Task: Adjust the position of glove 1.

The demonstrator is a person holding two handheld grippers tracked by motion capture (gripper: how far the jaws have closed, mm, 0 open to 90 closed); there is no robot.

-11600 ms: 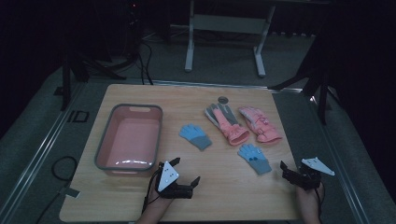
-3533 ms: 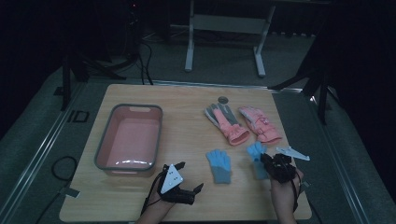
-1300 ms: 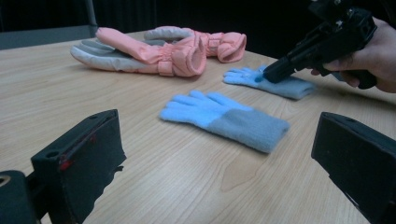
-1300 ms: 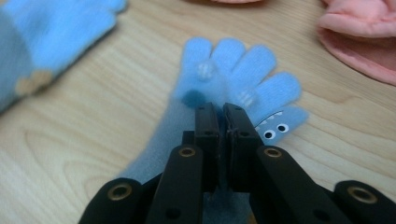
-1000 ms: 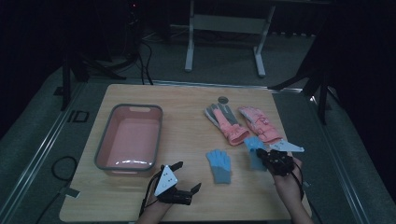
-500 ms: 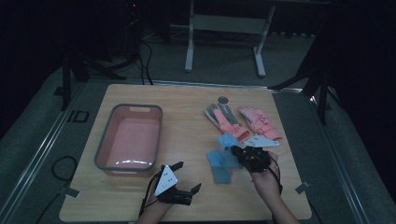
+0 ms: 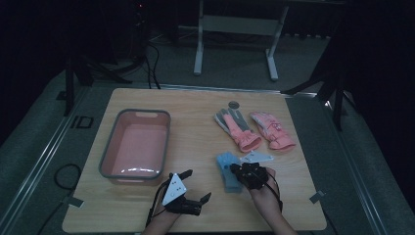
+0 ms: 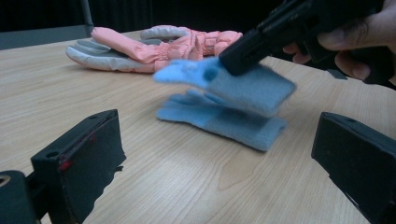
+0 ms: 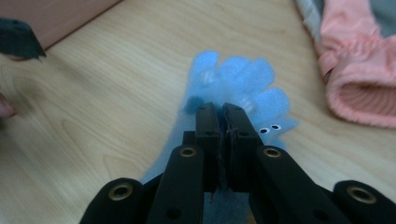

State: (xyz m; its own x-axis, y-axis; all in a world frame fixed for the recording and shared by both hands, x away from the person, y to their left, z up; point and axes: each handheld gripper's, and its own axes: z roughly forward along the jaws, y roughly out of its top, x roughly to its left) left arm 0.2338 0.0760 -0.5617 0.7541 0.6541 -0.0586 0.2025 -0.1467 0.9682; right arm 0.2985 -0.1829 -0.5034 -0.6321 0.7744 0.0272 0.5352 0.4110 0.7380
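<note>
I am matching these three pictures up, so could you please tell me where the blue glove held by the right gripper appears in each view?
High view: held blue glove lower centre, by the right gripper.
Left gripper view: centre, hanging above the other blue glove.
Right gripper view: centre, beyond shut jaws.
Shared landmark: pink gloves.

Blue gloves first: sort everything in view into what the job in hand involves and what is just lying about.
In the job:
- right gripper, shut on the upper blue glove
- lower blue glove, flat on the table beneath it

Lying about, seemingly:
- pink gloves
- pink tub
- left gripper, open, idle
</note>
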